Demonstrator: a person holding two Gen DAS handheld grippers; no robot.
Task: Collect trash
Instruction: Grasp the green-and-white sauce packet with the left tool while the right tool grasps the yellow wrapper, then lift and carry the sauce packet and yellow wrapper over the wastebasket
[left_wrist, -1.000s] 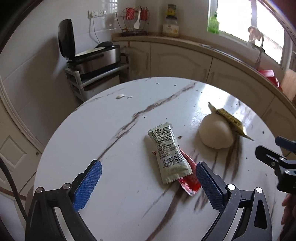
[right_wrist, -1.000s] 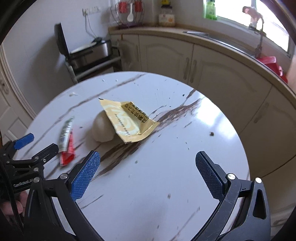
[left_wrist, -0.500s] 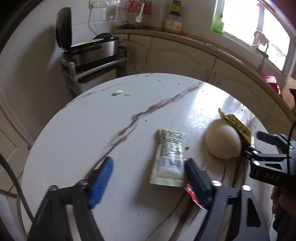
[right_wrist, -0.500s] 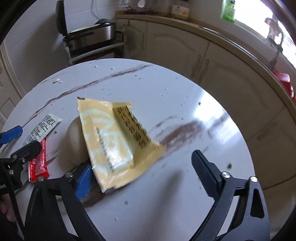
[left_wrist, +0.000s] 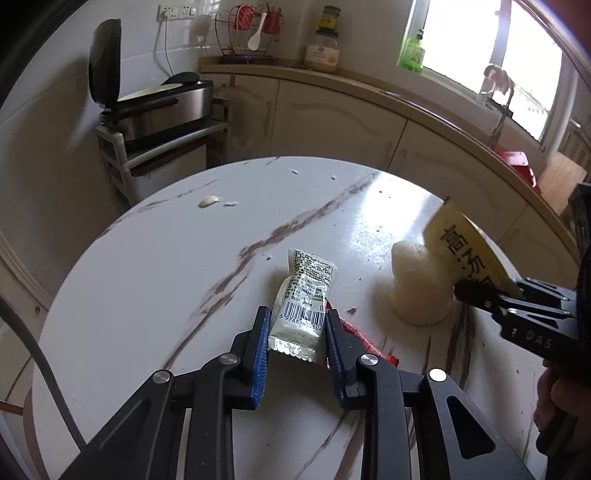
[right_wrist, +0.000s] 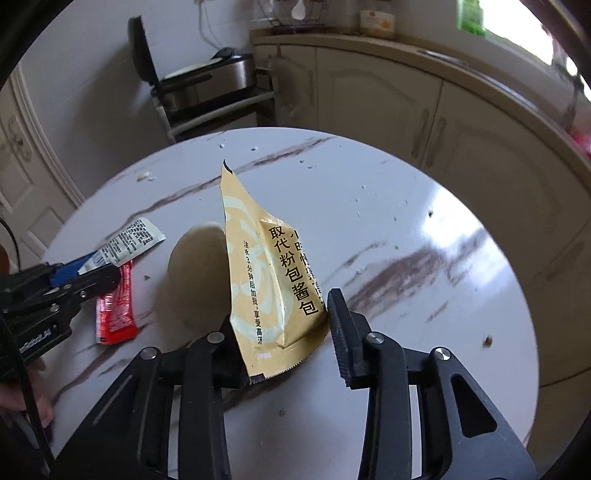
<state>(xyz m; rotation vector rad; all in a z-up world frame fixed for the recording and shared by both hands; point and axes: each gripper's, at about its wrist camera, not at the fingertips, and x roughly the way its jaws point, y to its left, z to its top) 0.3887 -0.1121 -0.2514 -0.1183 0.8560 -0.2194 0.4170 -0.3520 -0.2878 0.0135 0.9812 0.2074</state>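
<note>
Kitchen setting: round white marble-veined desk, cream cabinets behind it, an open-lidded cooker on a rack beyond the far edge.

Left gripper: jaws closed on the near end of a pale green packet, blue pads pressing both long sides at the barcode. Packet's far end lies on the desk ahead of the jaws. A red packet lies under and just right of the right jaw; cannot tell whether it is caught too.

Right gripper: jaws clamped on the lower end of a yellow packet, which stands up tilted, off the desk. A white doughy lump sits on the desk just left of these jaws, behind the yellow packet.

Small crumbs lie far ahead of the left jaws.
</note>
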